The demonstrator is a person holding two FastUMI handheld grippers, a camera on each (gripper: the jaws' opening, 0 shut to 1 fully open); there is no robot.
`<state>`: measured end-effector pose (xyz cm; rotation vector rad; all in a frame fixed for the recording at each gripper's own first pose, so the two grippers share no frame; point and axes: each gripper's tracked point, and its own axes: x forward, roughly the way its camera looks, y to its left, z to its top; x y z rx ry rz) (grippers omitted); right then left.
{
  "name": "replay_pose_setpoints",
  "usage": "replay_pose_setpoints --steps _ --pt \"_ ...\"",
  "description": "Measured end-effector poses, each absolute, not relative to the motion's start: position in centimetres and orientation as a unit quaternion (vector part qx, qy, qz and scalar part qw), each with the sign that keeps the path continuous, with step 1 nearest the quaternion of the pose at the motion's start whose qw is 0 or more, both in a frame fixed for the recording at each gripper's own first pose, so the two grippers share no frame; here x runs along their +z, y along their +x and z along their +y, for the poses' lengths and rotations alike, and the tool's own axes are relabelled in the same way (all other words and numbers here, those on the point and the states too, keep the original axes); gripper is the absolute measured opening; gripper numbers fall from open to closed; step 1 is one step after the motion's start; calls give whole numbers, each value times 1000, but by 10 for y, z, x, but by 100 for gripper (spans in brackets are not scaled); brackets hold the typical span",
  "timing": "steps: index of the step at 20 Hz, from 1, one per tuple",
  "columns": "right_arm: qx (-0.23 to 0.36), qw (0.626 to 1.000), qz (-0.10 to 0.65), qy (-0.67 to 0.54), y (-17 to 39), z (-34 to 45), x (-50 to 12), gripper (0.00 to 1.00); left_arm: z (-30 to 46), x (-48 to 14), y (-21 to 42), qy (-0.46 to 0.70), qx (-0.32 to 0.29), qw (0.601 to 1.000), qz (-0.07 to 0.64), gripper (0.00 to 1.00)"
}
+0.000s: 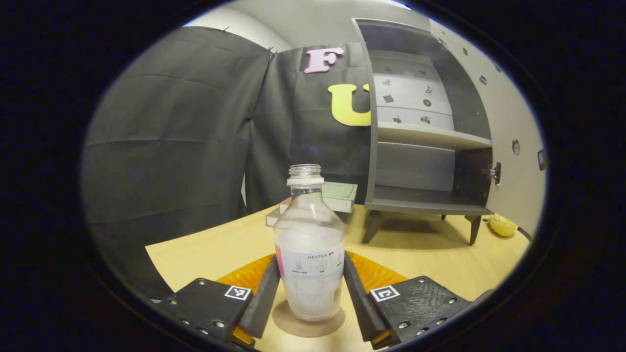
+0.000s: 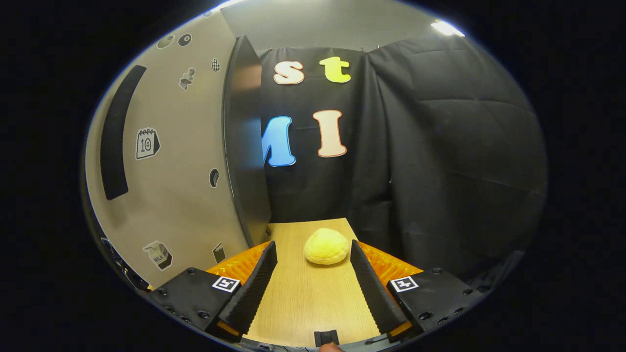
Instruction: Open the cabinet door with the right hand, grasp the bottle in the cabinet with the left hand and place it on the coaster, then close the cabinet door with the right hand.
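A clear bottle without a cap stands upright on a round brown coaster on the wooden table. My left gripper has a finger against each side of the bottle and is shut on it. The grey cabinet stands at the back right with its door swung wide open and its shelves bare. In the right gripper view, my right gripper is open low over the table, with nothing held. The door's outer face, with stickers and a long dark handle, rises just to its left.
Two stacked books lie behind the bottle, left of the cabinet. A yellow bun-like lump sits on the table ahead of the right gripper's fingers, and it also lies by the cabinet's right leg. Black cloth walls close off the table's far sides.
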<state>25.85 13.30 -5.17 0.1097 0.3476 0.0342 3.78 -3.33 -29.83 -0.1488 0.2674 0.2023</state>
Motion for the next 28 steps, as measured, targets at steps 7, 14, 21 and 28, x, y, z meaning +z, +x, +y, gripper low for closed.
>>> replay_pose_setpoints --steps 7,14,21,28 --pt "31 983 177 46 264 145 -55 96 -41 -317 15 -69 109 981 147 75" --pt "38 984 171 41 263 153 -53 96 -42 -319 12 -64 107 977 172 80" --pt "47 984 163 44 262 161 -49 96 -40 -282 6 -33 97 983 152 77" --pt "61 986 149 49 261 170 -36 96 -30 -217 6 -22 102 988 112 81"
